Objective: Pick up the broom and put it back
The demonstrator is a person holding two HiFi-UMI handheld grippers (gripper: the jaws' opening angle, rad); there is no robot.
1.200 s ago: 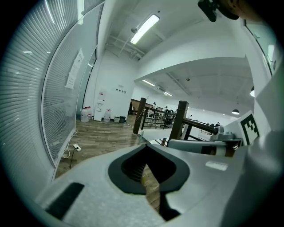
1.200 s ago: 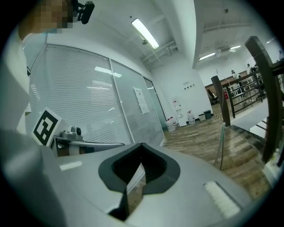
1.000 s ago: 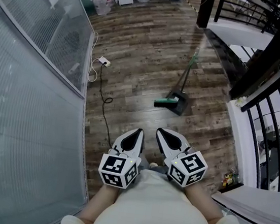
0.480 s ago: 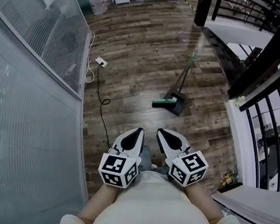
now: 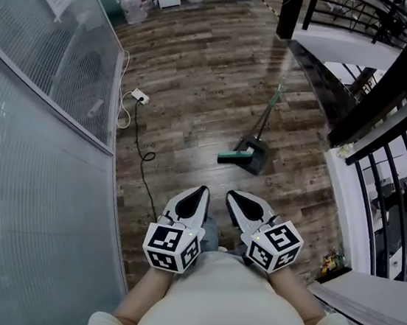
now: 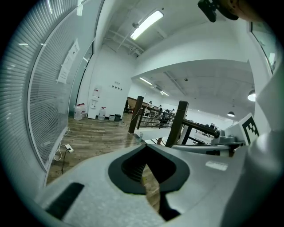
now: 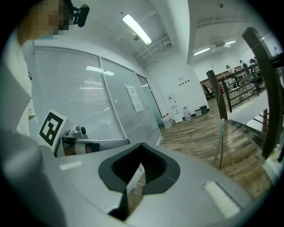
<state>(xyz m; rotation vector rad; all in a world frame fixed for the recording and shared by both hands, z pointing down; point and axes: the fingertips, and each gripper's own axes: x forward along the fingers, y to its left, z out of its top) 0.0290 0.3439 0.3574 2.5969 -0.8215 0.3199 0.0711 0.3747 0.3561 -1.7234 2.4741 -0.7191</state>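
Note:
A broom with a green handle [image 5: 267, 113] and green head [image 5: 230, 155] stands with a dark dustpan [image 5: 254, 154] on the wooden floor, ahead of me in the head view. A thin pale-green pole [image 7: 220, 142] in the right gripper view looks like that handle. Both grippers are held close to my body, well short of the broom. My left gripper [image 5: 201, 193] [image 6: 146, 148] is shut with nothing in it. Beside it, my right gripper [image 5: 235, 196] [image 7: 142, 146] also has its tips together and holds nothing.
A glass partition wall [image 5: 36, 136] runs along the left. A white power strip [image 5: 139, 97] and a black cable [image 5: 145, 154] lie on the floor near it. A black railing [image 5: 381, 167] and a white ledge border the right. Water bottles [image 5: 135, 4] stand at the back.
The view has advanced across the floor, so the broom and dustpan sit a little lower and nearer in the head view. Both grippers keep their pose and stay shut.

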